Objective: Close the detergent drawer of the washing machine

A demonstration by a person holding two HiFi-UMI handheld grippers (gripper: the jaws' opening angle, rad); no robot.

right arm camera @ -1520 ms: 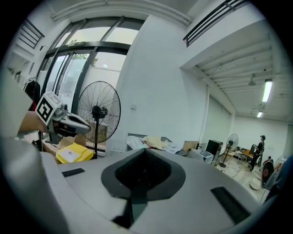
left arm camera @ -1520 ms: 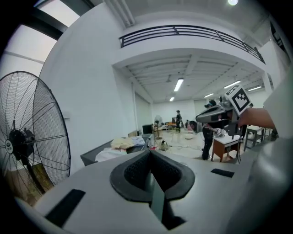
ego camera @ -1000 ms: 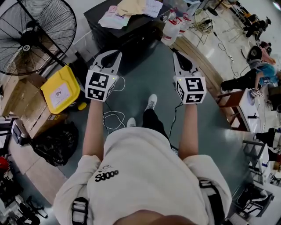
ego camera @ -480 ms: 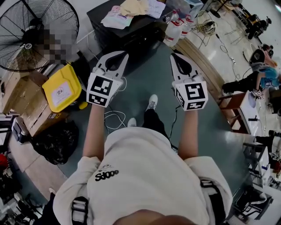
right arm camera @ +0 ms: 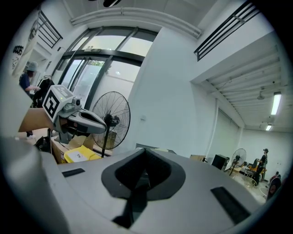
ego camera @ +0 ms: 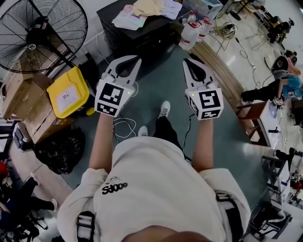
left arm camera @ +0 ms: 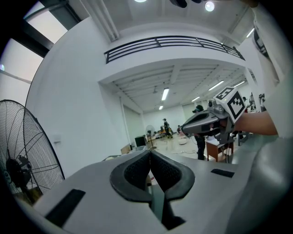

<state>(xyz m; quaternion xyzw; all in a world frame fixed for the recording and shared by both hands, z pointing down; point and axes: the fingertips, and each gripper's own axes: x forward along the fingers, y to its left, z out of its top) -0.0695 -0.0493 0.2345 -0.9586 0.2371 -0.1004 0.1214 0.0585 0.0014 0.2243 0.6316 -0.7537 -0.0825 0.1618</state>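
- Left gripper (ego camera: 130,60): jaws pressed together, nothing in them.
- Right gripper (ego camera: 188,61): same deal, pinched closed and empty.
- We're holding both out front, side by side but apart.
- A black unit (ego camera: 137,40) sits just past the tips with cloths (ego camera: 142,9) on top. We can't make out the drawer on it.
- Fan (ego camera: 38,38) and yellow bin (ego camera: 68,92) are off to the left.

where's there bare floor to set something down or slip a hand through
Bare grey floor lies between the left gripper and right gripper, from the shoes up to the dark cabinet, and on to the wooden strip at right. Crowded: the yellow container, cardboard boxes and black bag at left; cloths cover the cabinet top.
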